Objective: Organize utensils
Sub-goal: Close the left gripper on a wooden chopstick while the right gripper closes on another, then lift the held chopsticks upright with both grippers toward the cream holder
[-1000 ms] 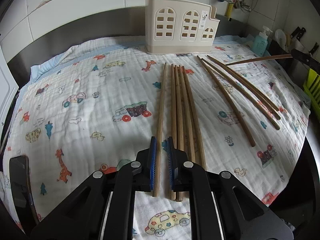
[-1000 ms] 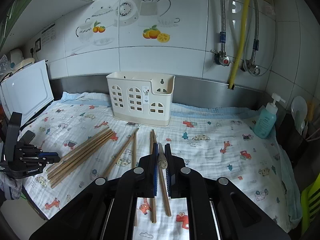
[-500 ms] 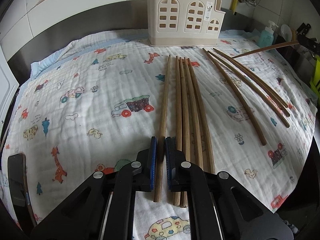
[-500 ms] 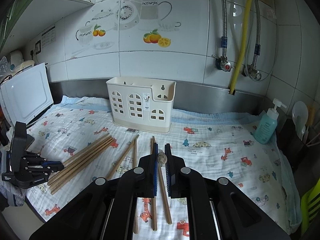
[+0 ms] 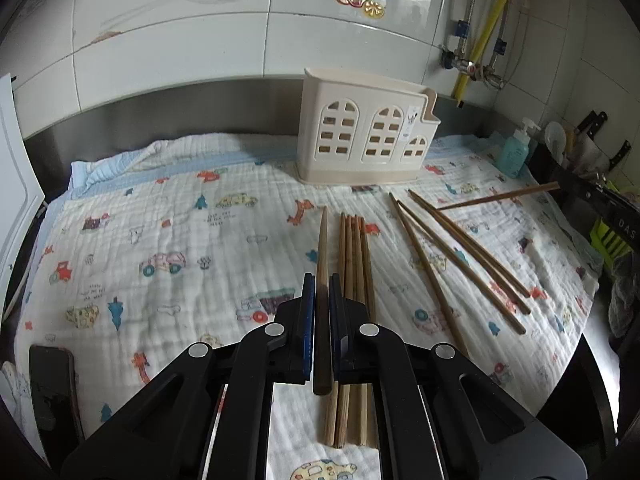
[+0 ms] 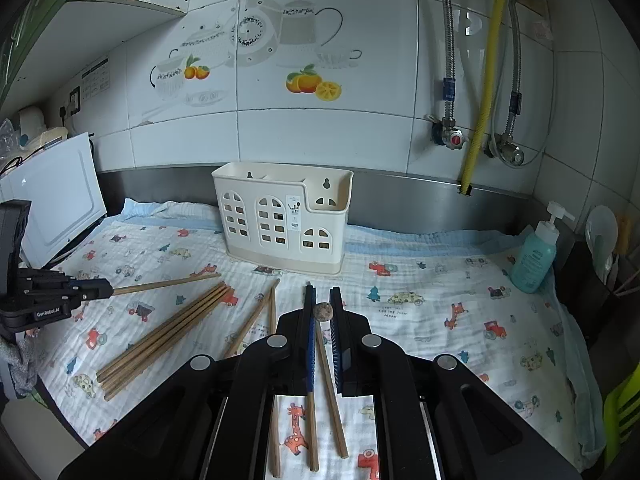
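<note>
My left gripper (image 5: 322, 280) is shut on a light wooden chopstick (image 5: 321, 248) and holds it above the printed cloth, pointing toward the cream utensil holder (image 5: 366, 136). Several light chopsticks (image 5: 354, 264) lie bundled just to its right, and dark chopsticks (image 5: 460, 256) lie further right. My right gripper (image 6: 322, 294) is shut on a dark chopstick whose round end (image 6: 322, 312) faces the camera. That chopstick (image 5: 500, 196) shows raised at the right in the left wrist view. The holder (image 6: 282, 216) stands straight ahead in the right wrist view; the left gripper (image 6: 52, 300) is at the left.
A printed cloth (image 5: 160, 240) covers the counter. A blue soap bottle (image 6: 536, 252) stands at the right. A white appliance (image 6: 56, 204) is at the left. A phone (image 5: 52, 384) lies at the cloth's near left corner. Knives (image 5: 596, 124) and pipes (image 6: 484, 80) are by the wall.
My left gripper has lifted its chopstick off the cloth and tilted up toward the holder. My right gripper has risen slightly with its chopstick still held.
</note>
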The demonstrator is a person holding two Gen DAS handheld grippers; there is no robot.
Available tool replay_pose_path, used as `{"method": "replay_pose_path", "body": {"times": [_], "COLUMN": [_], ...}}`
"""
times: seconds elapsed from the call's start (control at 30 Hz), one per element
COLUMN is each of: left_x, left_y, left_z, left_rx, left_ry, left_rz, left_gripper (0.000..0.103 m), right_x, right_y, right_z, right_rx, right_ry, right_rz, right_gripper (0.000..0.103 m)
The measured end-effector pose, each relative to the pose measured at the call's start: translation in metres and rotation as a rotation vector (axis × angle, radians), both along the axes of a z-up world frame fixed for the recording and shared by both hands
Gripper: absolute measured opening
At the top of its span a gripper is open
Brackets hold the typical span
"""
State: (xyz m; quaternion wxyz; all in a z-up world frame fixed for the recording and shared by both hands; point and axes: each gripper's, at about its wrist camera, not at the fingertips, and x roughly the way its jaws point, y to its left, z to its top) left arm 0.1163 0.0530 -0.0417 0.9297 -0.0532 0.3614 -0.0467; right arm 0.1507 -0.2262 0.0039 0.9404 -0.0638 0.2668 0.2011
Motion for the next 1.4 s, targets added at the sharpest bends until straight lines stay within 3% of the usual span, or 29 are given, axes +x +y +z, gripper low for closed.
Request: {"method": "replay_pose_path", "body": {"times": [0.23,0.37,0.83,1.2,1.27,1.4], "left_x": [0.013,0.014,-0.011,-0.007,-0.007,-0.008], "left_y": [-0.005,-0.006,-0.003,-0.003,-0.002,-0.003], "left_z": [0.031,0.036,-0.051,-0.068,-0.071,-0.072], "left_rx": [0.032,0.049,-0.012,-0.006,-0.004,-0.001], "left_ry": [-0.057,-0.048,0.156,0.193,0.208,0.2], "left_rz": [-0.029,-0.042,-0.035,0.004,0.017,0.017], "left_gripper": [0.004,0.004,0.008,0.008,0.03,0.03], "right_x": [0.012,0.016,0.011,0.01,0.01,0.011], "right_y": [0.002,0.004,0.006,0.004,0.004,0.004], "right_z": [0.014,0.021,0.022,0.022,0.022,0.022], "right_rx": [0.003,-0.003,-0.005,-0.009,-0.007,-0.007], "right_ry": [-0.009,-0.014,-0.027,-0.03,-0.031,-0.029], "right_rz": [0.009,0.018,0.022,0.021,0.02,0.019], "right_gripper": [0.007,0.007,0.007,0.007,0.007,0.007]}}
